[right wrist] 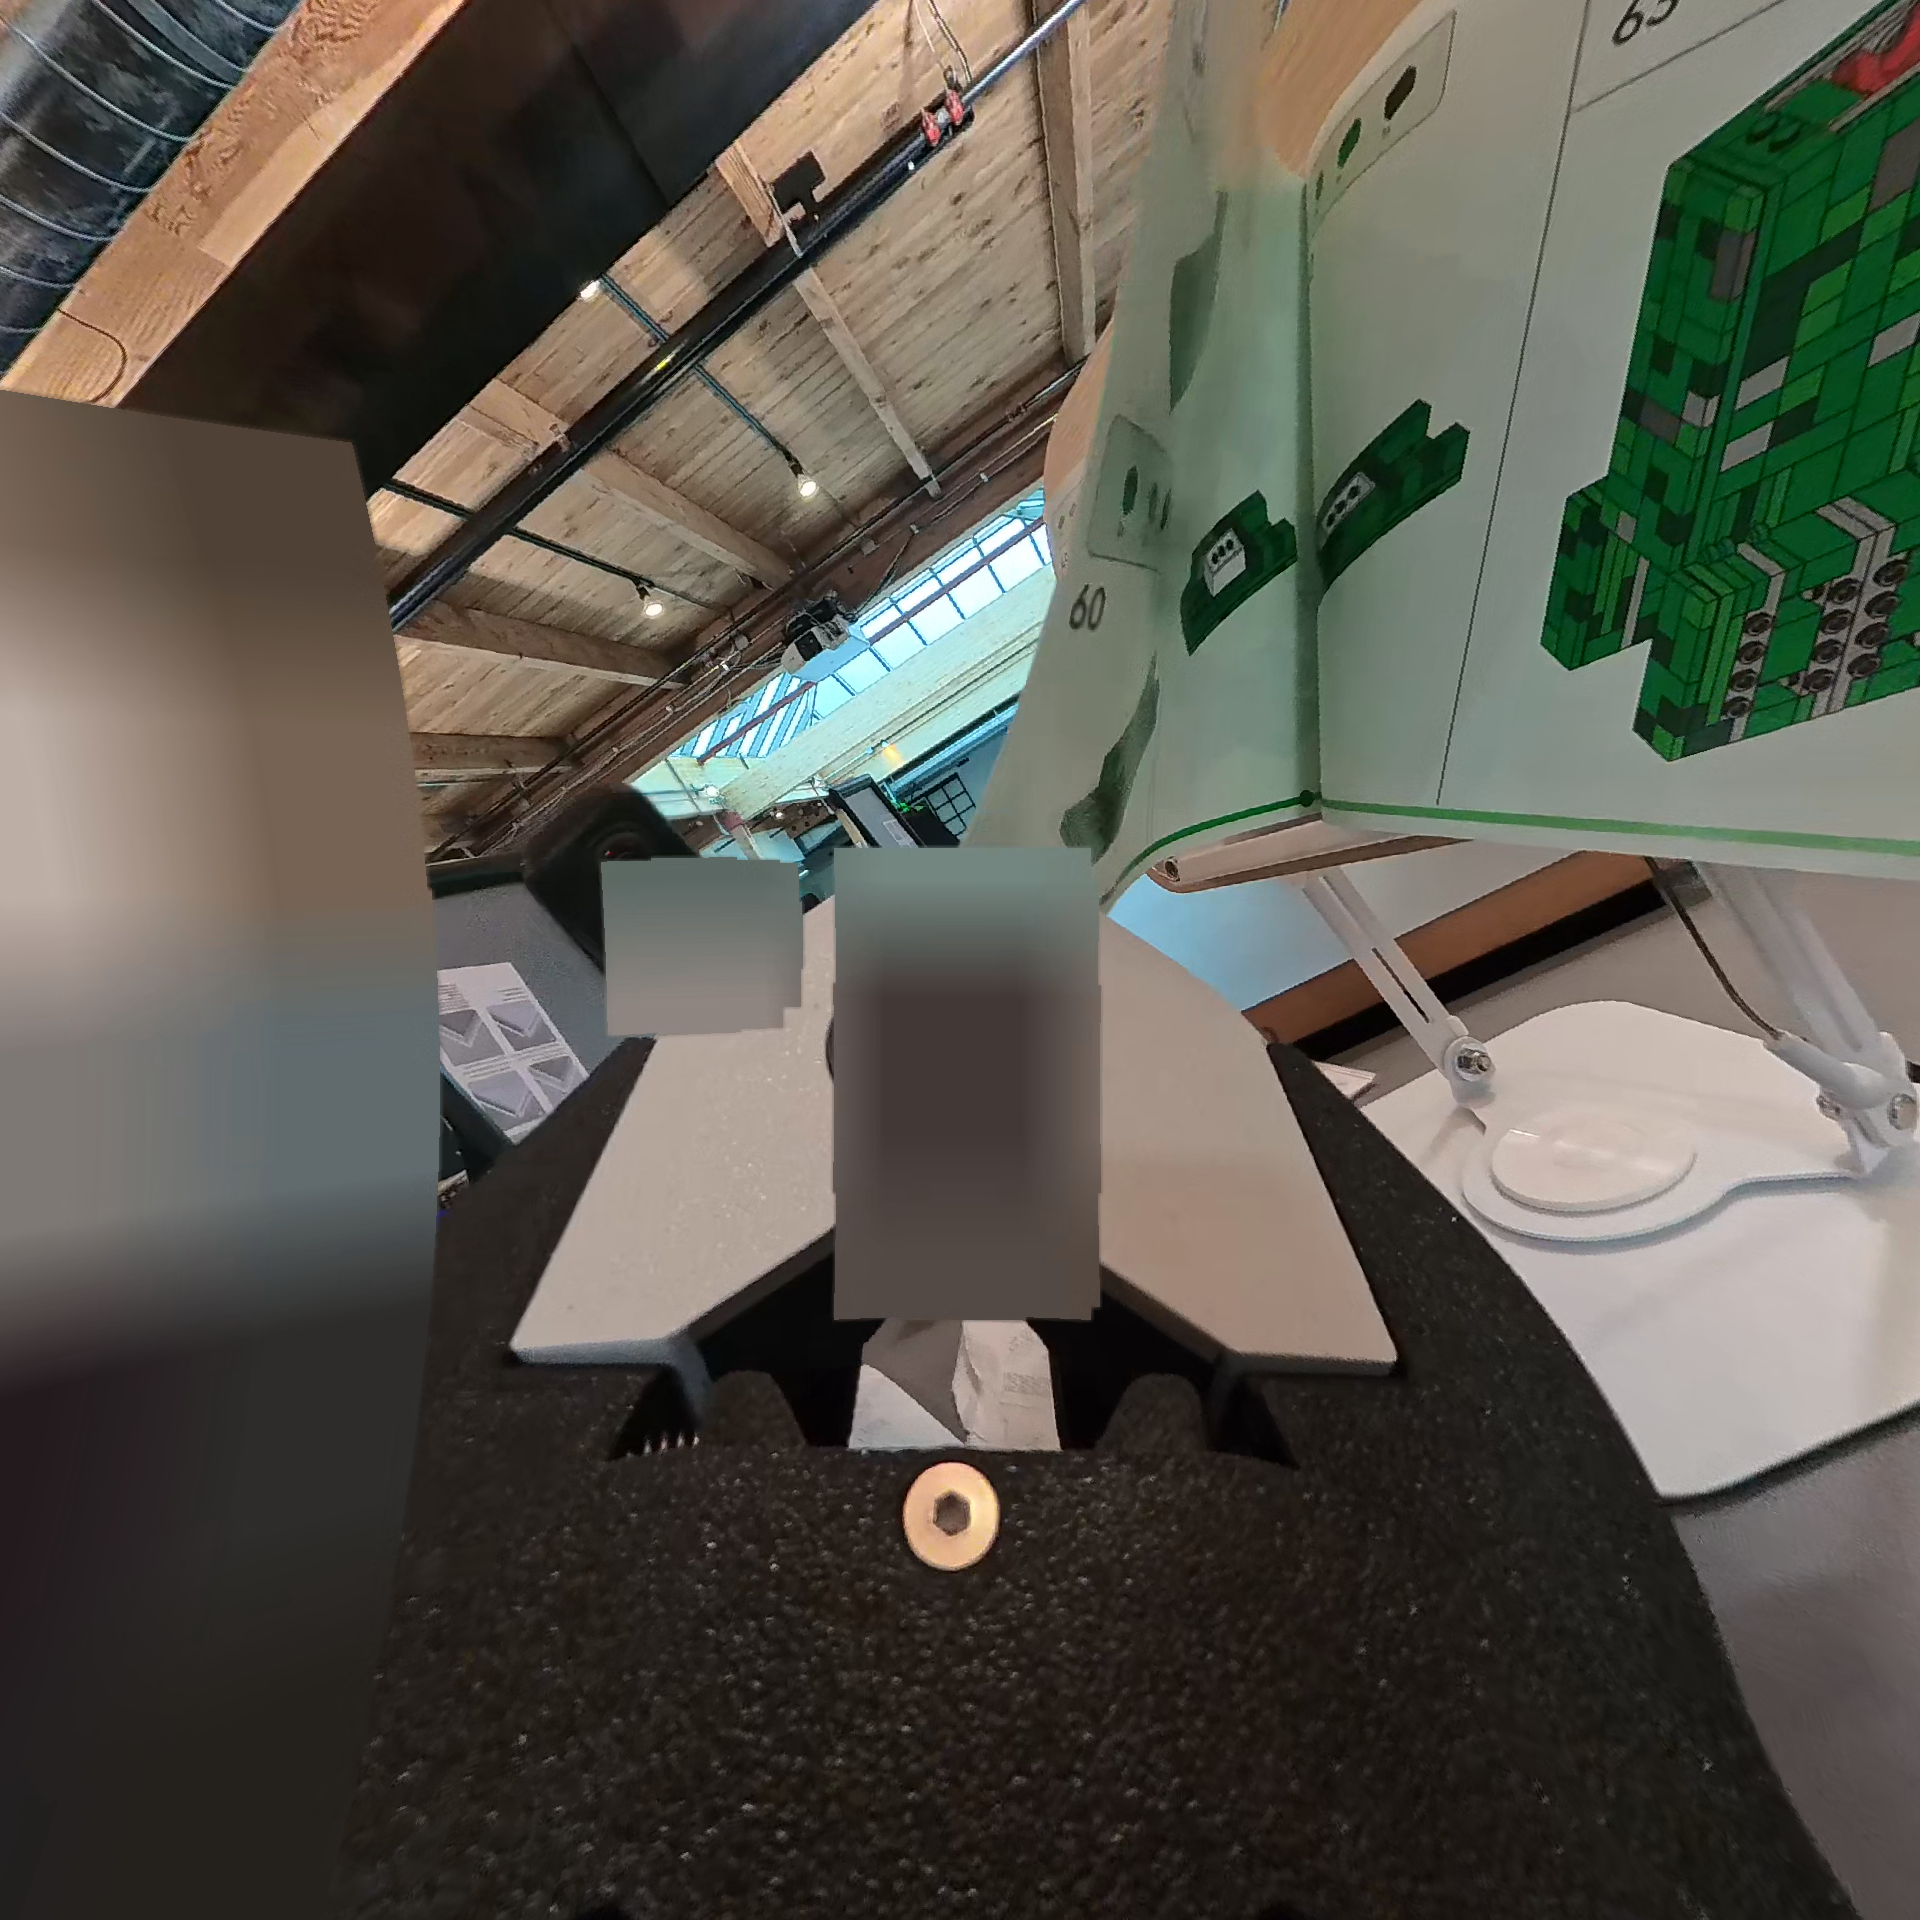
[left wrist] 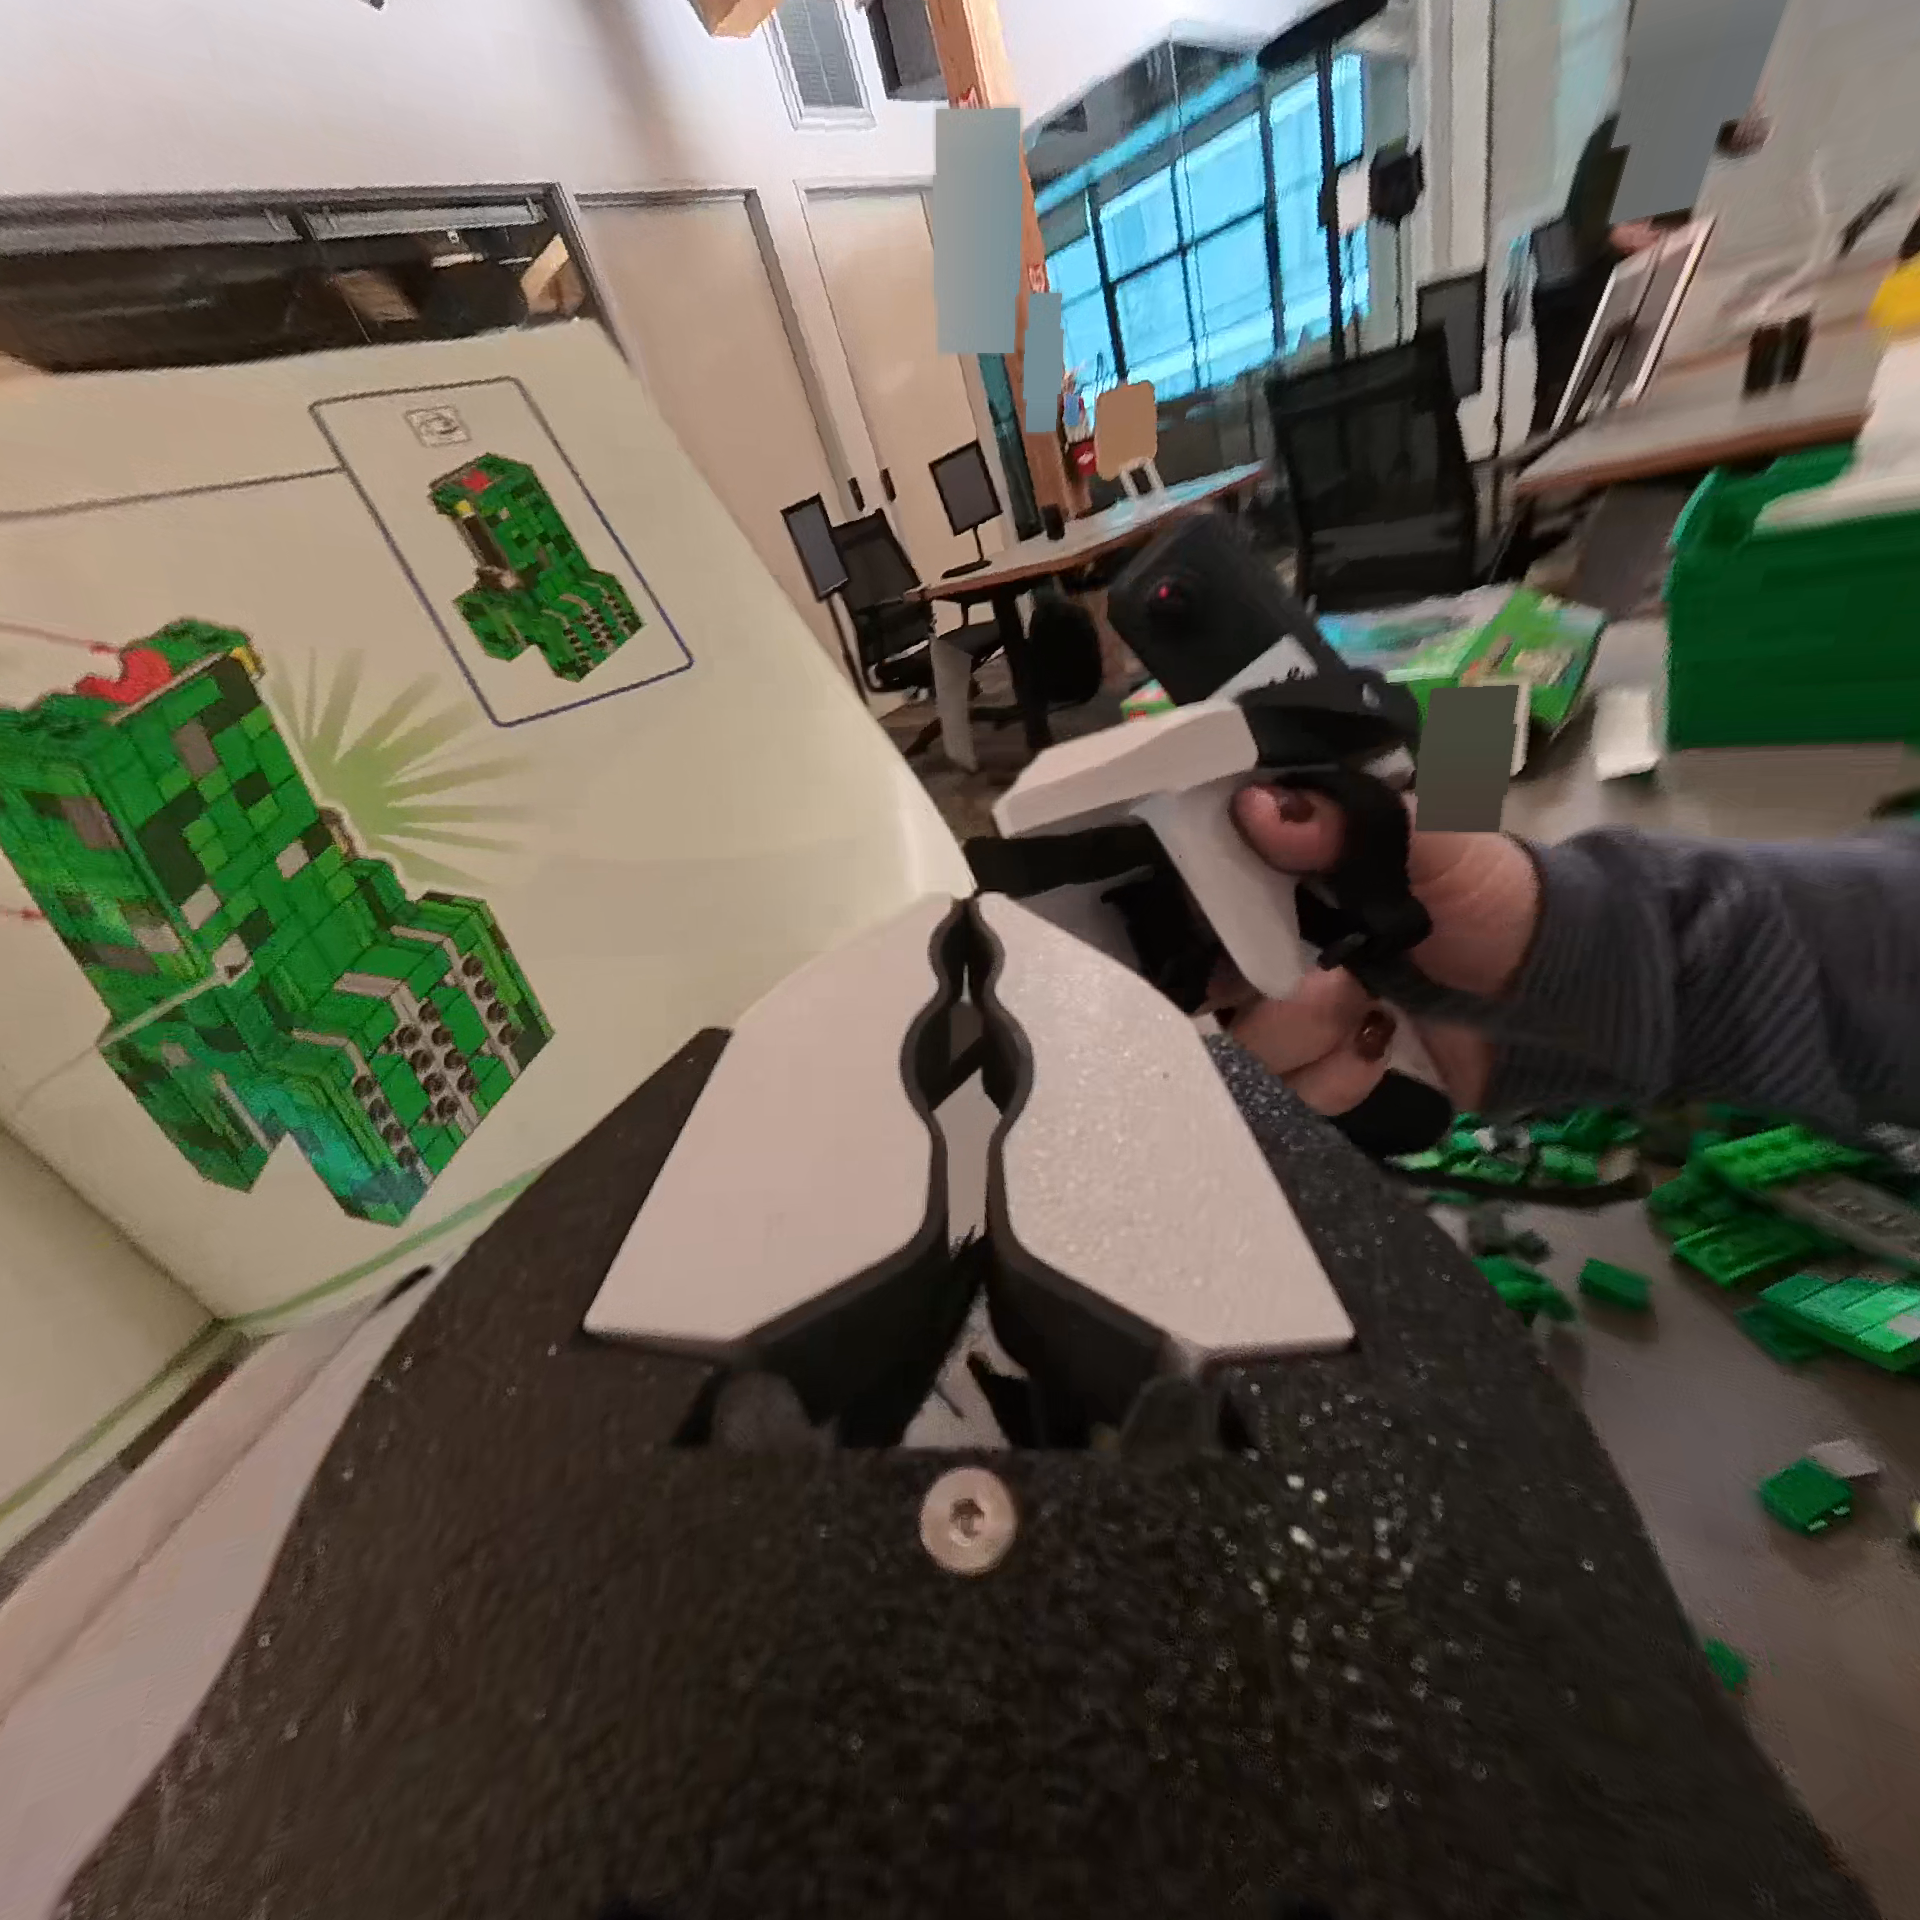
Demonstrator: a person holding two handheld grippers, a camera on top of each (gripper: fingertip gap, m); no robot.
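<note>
An open instruction booklet (left wrist: 436,831) with pictures of a green brick model stands at the left in the left wrist view. My left gripper (left wrist: 971,925) is shut, with its tips at the curled right edge of a booklet page, which it seems to pinch. In the right wrist view the booklet (right wrist: 1507,520) rests on a white stand (right wrist: 1558,1174), one page curling up. My right gripper (right wrist: 966,935) points up beside the stand; a mosaic patch hides the gap between its fingers. Its white body (left wrist: 1122,758), held by a hand, shows just beyond my left gripper.
Loose green bricks (left wrist: 1766,1247) lie scattered on the grey table (left wrist: 1558,1455) at the right. A green box (left wrist: 1486,655) and a tall green stack (left wrist: 1787,623) sit farther back. Desks, monitors and black chairs (left wrist: 1371,468) fill the room behind. The grippers are tip to tip, or close to it.
</note>
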